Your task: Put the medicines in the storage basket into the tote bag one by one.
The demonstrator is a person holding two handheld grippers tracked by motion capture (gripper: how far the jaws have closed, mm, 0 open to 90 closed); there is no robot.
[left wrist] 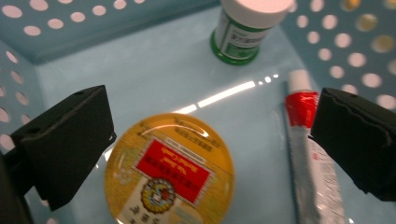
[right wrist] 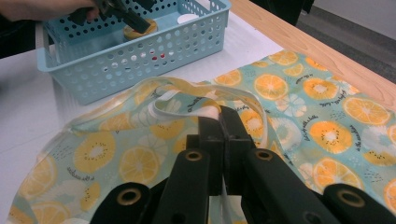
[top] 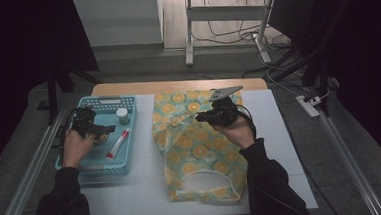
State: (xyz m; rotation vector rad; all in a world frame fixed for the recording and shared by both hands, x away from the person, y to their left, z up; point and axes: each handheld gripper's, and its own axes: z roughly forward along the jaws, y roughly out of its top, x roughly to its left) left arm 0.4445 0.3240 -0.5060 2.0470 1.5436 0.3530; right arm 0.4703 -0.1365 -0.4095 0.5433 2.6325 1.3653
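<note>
Left tool over the round tin in the basket, right tool clamped on the fruit-print bag.

The left tool (left wrist: 212,140) hangs released inside the blue basket (top: 130,141), its jaws spread wide, the yellow round tin (left wrist: 169,170) lying just below and between them, untouched. A red-and-white tube (left wrist: 306,154) lies by one jaw, and a white-capped green bottle (left wrist: 245,28) stands beyond the tips. The right tool (right wrist: 223,122) is clenched on a raised edge of the fruit-print bag (right wrist: 322,116), lifting it open, the rest of the cloth spread on the desk (top: 281,147) beneath and around it.
</note>
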